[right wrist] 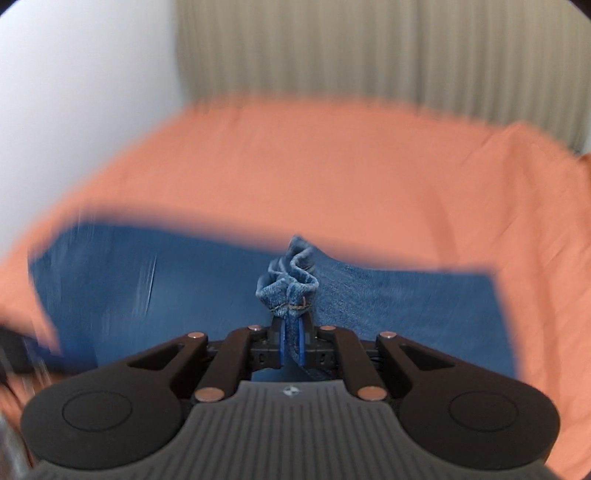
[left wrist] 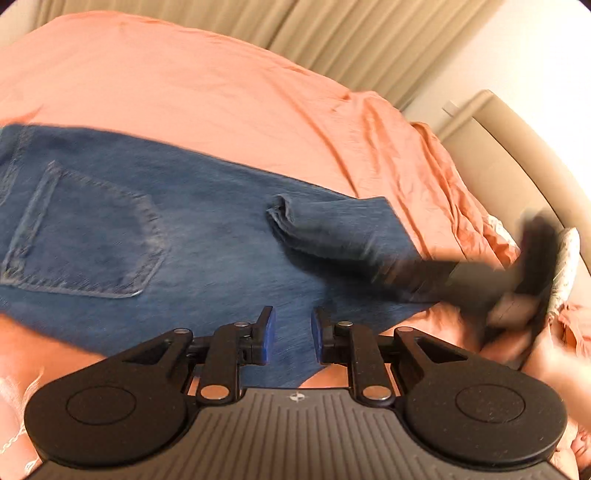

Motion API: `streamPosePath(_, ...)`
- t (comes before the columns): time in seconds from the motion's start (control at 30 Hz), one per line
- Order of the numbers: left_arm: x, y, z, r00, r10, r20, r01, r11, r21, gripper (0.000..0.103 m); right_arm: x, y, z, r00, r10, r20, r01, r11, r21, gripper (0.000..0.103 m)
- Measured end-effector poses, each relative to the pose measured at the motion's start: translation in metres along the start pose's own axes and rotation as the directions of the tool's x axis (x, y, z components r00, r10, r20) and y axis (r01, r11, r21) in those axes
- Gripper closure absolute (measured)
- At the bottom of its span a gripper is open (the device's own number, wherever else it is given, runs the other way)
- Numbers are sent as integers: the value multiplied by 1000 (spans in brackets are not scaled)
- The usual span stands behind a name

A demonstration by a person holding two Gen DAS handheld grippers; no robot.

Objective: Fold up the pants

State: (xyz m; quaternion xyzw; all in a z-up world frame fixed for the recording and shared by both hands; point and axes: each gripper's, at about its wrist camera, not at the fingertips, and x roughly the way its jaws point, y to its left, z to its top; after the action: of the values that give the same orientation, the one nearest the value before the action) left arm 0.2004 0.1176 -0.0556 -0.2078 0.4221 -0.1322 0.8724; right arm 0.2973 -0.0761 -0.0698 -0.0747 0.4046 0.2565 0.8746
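Blue jeans (left wrist: 184, 229) lie flat on an orange bedspread (left wrist: 184, 85), back pocket (left wrist: 81, 236) up at the left. My left gripper (left wrist: 293, 334) hovers over the near part of the denim, open, with nothing between its blue pads. One leg end (left wrist: 332, 225) is lifted and doubled back over the jeans, trailing to a dark blurred shape (left wrist: 480, 273) at the right. In the right wrist view my right gripper (right wrist: 291, 339) is shut on a bunched denim hem (right wrist: 291, 280), with the rest of the jeans (right wrist: 388, 306) spread below it.
Beige curtains (left wrist: 332, 33) hang behind the bed. A padded beige headboard (left wrist: 517, 166) and a patterned pillow (left wrist: 565, 266) stand at the right. A white wall (right wrist: 74, 74) is at the left of the right wrist view. Bare bedspread (right wrist: 332, 166) stretches beyond the jeans.
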Motion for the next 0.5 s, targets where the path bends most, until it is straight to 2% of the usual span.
streamPosePath(0.07, -2, 10, -3, 1000, 3, -3, -3, 1000, -18, 81, 29, 21, -27, 993, -28, -111, 22, 998, -55, 99)
streamPosePath(0.1, -2, 13, -4, 1000, 4, -5, -4, 1000, -23, 81, 37, 27, -38, 991, -45, -129, 36, 997, -74, 99)
streamPosePath(0.2, 2, 20, -6, 1000, -4, -18, 4, 999, -32, 78, 39, 22, -47, 993, -41, -109, 36, 998, -50, 92)
streamPosePath(0.27, 9, 21, -6, 999, -21, -29, 20, 999, -40, 76, 37, 17, -41, 993, -20, -117, 17, 1000, -23, 78)
streamPosePath(0.33, 16, 20, -4, 999, -39, -35, 38, 998, -45, 72, 32, 19, -37, 992, 17, -127, -19, 1000, -19, 72)
streamPosePath(0.4, 22, 20, 0, 998, -63, -31, 61, 997, -57, 67, 24, 18, -34, 990, 48, -134, -50, 999, -14, 71)
streamPosePath(0.5, 33, 22, 7, 994, -111, -19, 108, 988, -112, 62, 12, 7, -33, 986, 110, -123, -102, 993, 66, 70)
